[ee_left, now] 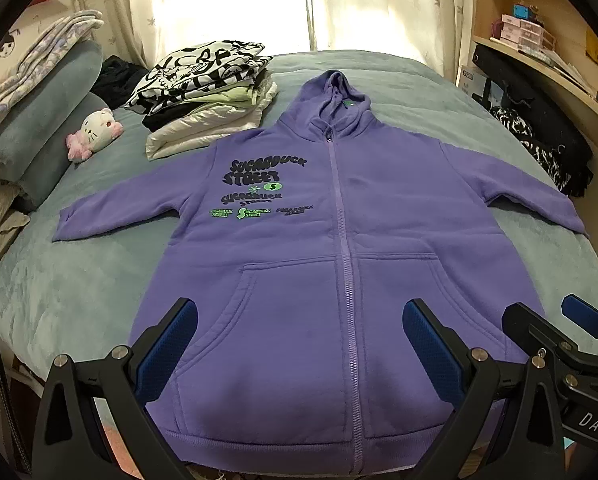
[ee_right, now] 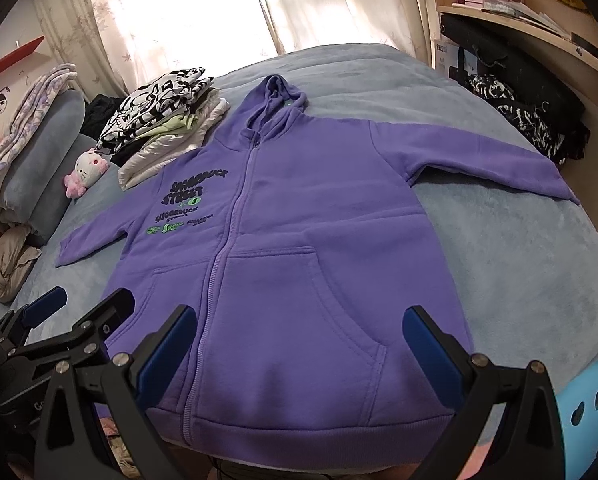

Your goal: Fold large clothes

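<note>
A purple zip-up hoodie (ee_left: pixel 339 248) (ee_right: pixel 299 248) lies flat and face up on the grey-blue bed (ee_left: pixel 79 288), zipped shut, both sleeves spread out to the sides, hood pointing to the window. My left gripper (ee_left: pixel 299 340) hangs open above the hem, left of the zipper, holding nothing. My right gripper (ee_right: pixel 299 344) is open too, over the right pocket near the hem. The right gripper (ee_left: pixel 559 328) also shows at the right edge of the left wrist view, and the left gripper (ee_right: pixel 83 312) at the lower left of the right wrist view.
A stack of folded clothes (ee_left: pixel 211 108) sits by the hoodie's left shoulder. A small plush cat (ee_left: pixel 95 132) and rolled bedding (ee_left: pixel 39 120) lie at the left. Dark clothes (ee_left: pixel 539 136) hang off a desk at the right. A blue stool (ee_right: pixel 587 408) stands by the bed corner.
</note>
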`<control>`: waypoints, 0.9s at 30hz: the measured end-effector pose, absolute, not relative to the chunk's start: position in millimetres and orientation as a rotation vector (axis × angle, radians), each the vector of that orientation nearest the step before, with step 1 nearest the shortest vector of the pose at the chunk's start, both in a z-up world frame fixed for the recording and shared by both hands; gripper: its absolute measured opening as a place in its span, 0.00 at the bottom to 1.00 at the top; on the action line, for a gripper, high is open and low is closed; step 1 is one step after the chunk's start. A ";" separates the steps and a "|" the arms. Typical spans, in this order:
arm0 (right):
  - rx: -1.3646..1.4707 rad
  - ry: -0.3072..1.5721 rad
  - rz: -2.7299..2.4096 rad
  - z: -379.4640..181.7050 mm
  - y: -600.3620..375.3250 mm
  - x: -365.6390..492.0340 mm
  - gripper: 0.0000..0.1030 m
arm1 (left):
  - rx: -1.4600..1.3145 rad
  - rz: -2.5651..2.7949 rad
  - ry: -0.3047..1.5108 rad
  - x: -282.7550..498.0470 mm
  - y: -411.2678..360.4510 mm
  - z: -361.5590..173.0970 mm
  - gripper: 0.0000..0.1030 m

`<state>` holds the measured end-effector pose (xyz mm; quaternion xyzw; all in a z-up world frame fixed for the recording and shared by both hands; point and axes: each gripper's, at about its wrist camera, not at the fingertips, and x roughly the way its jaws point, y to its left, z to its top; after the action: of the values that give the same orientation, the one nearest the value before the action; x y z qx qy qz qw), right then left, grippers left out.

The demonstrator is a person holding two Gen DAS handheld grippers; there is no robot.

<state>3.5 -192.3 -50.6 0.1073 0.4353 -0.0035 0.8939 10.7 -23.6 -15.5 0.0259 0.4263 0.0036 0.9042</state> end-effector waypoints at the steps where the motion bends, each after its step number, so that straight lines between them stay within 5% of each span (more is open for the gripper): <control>1: 0.227 0.905 -0.007 -50.6 -194.5 4.9 1.00 | 0.059 0.006 0.882 11.5 -25.1 -15.5 0.99; 11: 0.255 0.860 -0.005 -43.7 -220.9 14.9 1.00 | 0.106 -0.034 0.854 29.6 -51.7 -2.9 0.99; 27: 0.033 0.425 -0.225 64.7 -313.2 34.7 1.00 | 0.013 -0.333 0.707 111.3 -148.7 79.2 0.99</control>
<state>34.7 -313.2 64.7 0.0164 0.2107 -0.1113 0.9711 111.3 -148.7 79.2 0.0064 0.3446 -0.1622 0.9246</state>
